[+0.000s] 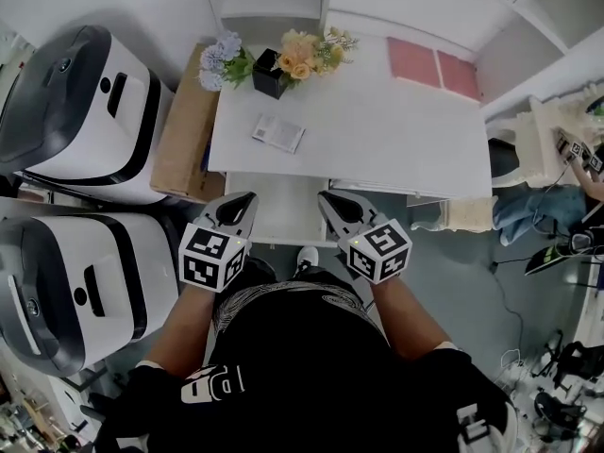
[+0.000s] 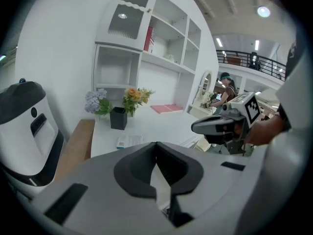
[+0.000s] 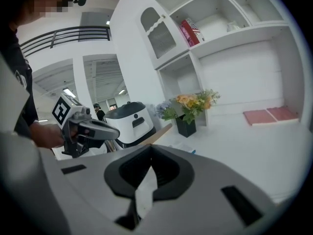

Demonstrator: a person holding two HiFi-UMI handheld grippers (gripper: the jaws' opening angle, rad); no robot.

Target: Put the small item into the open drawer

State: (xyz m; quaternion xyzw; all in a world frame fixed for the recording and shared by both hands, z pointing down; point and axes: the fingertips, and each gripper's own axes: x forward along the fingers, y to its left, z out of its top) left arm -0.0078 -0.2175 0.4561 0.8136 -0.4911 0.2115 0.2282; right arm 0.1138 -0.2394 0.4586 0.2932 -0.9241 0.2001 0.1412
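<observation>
both tongs hang low in the head view, short of the desk (image 1: 377, 130), so the reach for the small item (image 1: 278, 133) has not begun. the left tongs (image 1: 243, 202) have their tips pressed together with nothing between them. the right tongs (image 1: 330, 202) are the same, closed and empty.

the small item is a flat pale packet lying on the desk left of centre. it sits just below the black vase (image 1: 269, 72) of flowers and well apart from the pink mats (image 1: 434, 67) at upper right. the pale panel between my two tongs, under the desk's near edge, i take to be the open drawer (image 1: 283, 217). from overhead i cannot see its inside well.

the packet sits almost straight above the left tongs in the frame, so i would use those and keep the right ones out of the way. i should spread the tips before i arrive, not over the packet. because it lies flat, i would come down steeply and pinch across its short side. if the tips only scrape the desk, i would nudge it toward the near edge to get under it. i would keep below the vase so as not to knock the flowers. then i would carry it straight down the frame and let go once it is over the drawer.
</observation>
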